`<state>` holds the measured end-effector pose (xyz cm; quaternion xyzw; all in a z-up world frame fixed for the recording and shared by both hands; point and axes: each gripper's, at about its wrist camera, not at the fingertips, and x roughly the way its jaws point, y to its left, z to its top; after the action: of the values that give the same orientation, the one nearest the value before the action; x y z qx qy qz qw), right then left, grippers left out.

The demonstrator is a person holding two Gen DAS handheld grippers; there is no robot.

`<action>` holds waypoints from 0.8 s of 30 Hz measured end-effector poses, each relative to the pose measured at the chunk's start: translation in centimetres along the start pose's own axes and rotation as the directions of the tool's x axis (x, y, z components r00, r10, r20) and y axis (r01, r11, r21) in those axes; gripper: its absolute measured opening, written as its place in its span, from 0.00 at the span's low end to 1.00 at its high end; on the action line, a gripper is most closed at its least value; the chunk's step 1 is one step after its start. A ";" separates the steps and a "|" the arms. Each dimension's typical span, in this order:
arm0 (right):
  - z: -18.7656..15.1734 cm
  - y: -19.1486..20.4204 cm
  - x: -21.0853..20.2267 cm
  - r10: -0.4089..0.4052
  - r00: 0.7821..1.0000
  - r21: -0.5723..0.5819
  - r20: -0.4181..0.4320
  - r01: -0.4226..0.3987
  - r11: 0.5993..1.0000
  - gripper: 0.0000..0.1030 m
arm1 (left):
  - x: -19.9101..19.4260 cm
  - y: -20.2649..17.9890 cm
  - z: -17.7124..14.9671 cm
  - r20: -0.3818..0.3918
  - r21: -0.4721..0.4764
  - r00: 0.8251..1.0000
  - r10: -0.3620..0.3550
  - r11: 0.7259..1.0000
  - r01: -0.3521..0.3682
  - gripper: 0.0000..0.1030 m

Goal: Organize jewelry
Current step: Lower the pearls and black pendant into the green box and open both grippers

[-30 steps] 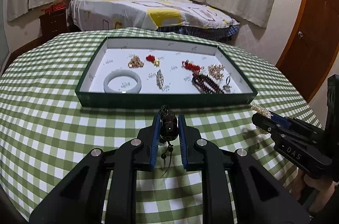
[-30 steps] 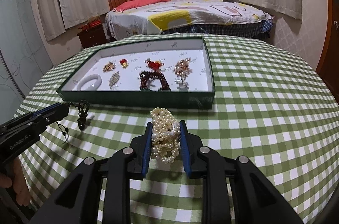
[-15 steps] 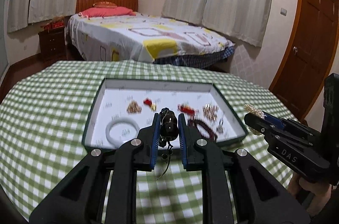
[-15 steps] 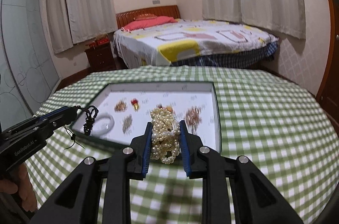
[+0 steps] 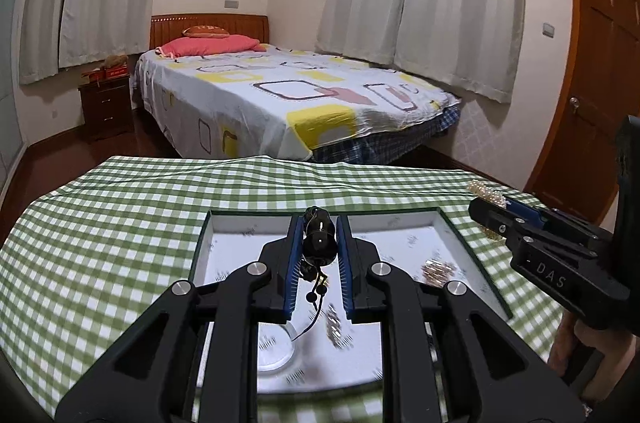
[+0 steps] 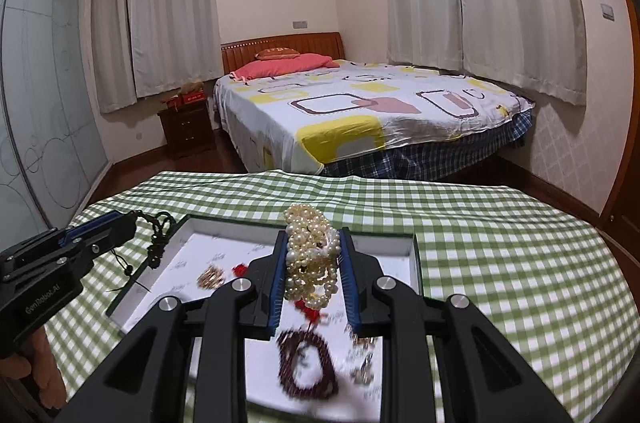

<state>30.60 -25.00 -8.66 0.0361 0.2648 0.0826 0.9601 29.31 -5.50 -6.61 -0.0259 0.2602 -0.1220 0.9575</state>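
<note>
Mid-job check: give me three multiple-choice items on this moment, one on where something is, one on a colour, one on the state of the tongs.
1. Where are the pearl strands?
A. Lying in the tray
B. Between the right tongs' pads
C. On the bed

2. What colour is the tablecloth?
A. Green and white check
B. Plain red
C. Blue stripes

3. What state are the left tongs in?
A. Wide open and empty
B. Shut on the dark beaded piece
C. Shut on the pale bangle

Answers:
1 B, the pearls bunch up between the blue pads, above the tray.
2 A, green and white squares cover the table.
3 B, both pads press the glossy dark bead, its cord dangling below.
</note>
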 end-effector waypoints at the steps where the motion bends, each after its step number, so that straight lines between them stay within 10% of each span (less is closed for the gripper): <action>1: 0.1 -0.2 0.5 0.000 1.000 0.003 -0.004 0.000 1.000 0.25 | 0.8 0.3 0.1 -0.009 -0.003 1.000 0.005 1.000 -0.005 0.16; 24: -0.9 -3.2 11.4 0.005 0.956 0.075 -0.292 0.017 0.997 0.25 | 13.6 3.9 0.4 -0.267 -0.009 0.959 0.095 0.995 -0.101 0.17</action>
<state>40.21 -26.05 -15.53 0.0593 0.4066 0.0739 0.9087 41.71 -5.06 -13.43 -0.0071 0.3888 -0.0740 0.9183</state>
